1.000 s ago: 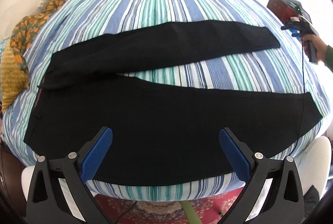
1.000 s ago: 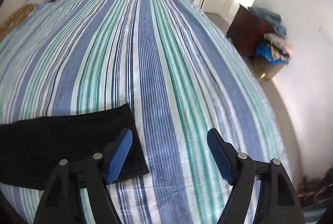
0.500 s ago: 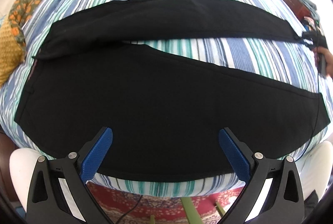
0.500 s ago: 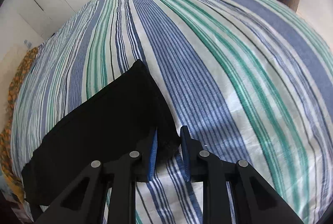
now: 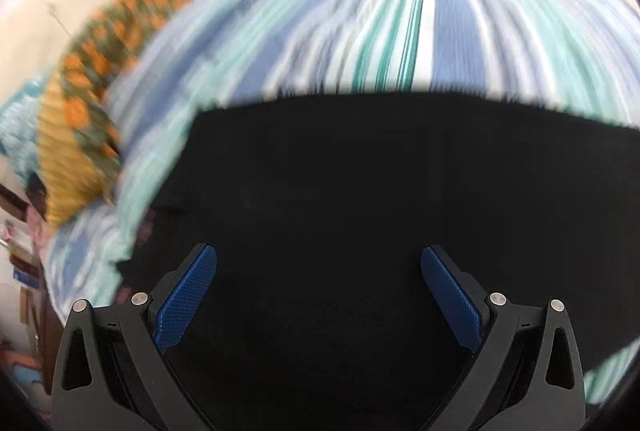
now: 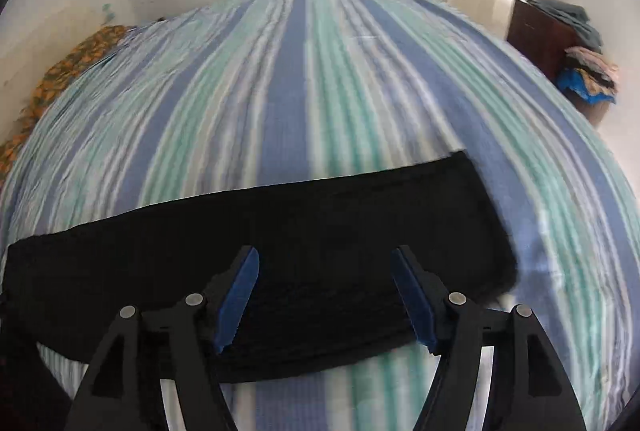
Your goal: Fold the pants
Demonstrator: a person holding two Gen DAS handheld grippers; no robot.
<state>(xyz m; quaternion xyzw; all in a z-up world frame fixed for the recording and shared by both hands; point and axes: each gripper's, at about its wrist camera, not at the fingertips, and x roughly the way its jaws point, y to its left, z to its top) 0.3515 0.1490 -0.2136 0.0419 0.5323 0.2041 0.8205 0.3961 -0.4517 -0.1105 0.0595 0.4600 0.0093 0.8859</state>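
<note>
Two grippers were in your hands, both pointed down at one pair of black pants (image 5: 380, 211) spread on the striped bedspread (image 6: 320, 79).

Left gripper (image 5: 319, 295): jaws stood wide apart, nothing between the pads; dark cloth filled the space ahead of and under the fingers. The picture was smeared, so whether a fingertip touched the fabric could not be told.

Right gripper (image 6: 325, 295): jaws had just been opening and stood apart over the leg end, with no cloth pinched between the pads. The hem edge lay ahead of you and off to your right.

Pants: one leg appeared laid over the other, though black on black made the layers hard to separate.

Risks, as judged: a hurried grab could catch only the top layer, leaving the lower leg behind and skewing the next fold. Pads closed too deep could also nip the bedspread and drag it along with the cloth.

Also present: orange patterned blanket (image 5: 92, 79), beyond your left finger.
</note>
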